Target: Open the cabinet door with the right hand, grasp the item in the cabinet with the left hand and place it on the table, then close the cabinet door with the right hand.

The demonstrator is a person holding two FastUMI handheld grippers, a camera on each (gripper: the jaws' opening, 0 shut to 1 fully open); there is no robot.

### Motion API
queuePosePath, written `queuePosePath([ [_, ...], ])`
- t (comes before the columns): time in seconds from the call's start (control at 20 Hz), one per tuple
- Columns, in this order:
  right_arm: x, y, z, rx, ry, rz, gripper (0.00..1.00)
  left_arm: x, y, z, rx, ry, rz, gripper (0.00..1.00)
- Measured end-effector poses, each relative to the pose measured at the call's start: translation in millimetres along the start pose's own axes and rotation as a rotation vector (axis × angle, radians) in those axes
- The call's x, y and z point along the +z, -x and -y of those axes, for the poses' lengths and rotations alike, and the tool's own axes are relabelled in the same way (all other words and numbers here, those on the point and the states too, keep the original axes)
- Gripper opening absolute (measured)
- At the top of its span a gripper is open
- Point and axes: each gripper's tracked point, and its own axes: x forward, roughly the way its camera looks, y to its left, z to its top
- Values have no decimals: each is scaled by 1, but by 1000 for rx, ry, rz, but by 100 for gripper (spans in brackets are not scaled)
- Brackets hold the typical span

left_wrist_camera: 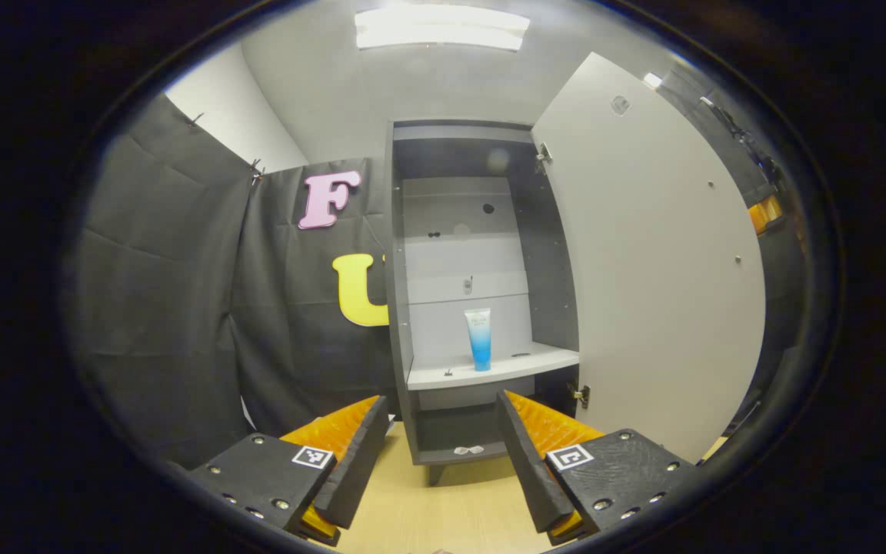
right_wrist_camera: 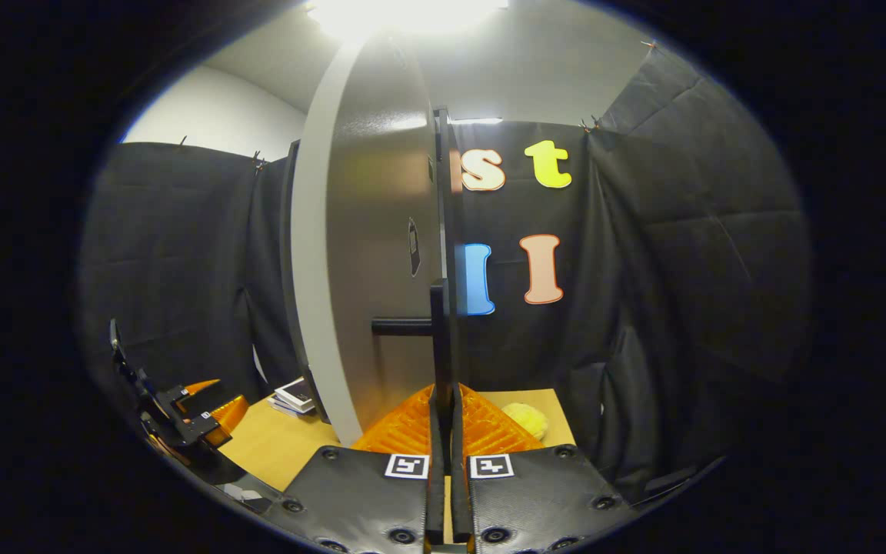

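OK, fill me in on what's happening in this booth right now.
The cabinet door stands swung wide open. The right hand-held gripper is closed on the door's handle, holding it open. The left hand-held gripper is open in front of the cabinet, pointed at a blue and white tube standing upright on the shelf. The tube has not been grasped yet.

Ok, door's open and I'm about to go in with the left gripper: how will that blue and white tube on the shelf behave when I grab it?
The tube stands upright on its narrow end on the shelf, so a sideways nudge would probably tip it. It looks like a soft squeeze tube, likely light, and may dent. The left gripper is open, lined up below it.
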Motion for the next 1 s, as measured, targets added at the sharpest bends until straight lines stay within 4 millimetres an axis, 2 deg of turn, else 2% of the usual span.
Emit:
queuePosePath([
  [0.05,1,2,-3,13,-9,3,8,-2,-1,2,0,-2,-4,85],
  [0.15,3,4,2,4,10,0,5,-1,-1,10,-1,-7,-10,85],
  [0.2,2,6,5,-8,25,-2,8,-1,-3,11,-2,-9,-12,86],
  [0.35,5,24,3,22,5,7,12,-1,-13,20,-6,-11,-14,86],
  [0.45,5,33,8,56,-20,17,24,-1,-18,33,-13,-5,-17,84],
  [0.55,9,43,28,14,-14,30,27,1,-25,47,-24,13,-20,86],
  [0.6,7,49,44,-20,-1,34,30,0,-27,56,-30,23,-26,84],
  [0.7,3,52,77,-96,11,36,30,-1,-32,75,-39,34,-34,86],
  [0.8,-5,56,109,-165,19,28,35,2,-38,88,-37,27,-30,86],
  [0.9,-13,50,129,-208,24,19,77,9,-44,98,-27,12,-16,85],
  [0.95,-16,47,146,-252,31,24,97,15,-46,102,-22,5,-7,85],
  [1.0,-17,51,159,-292,38,29,92,19,-50,103,-16,1,-2,83],
])
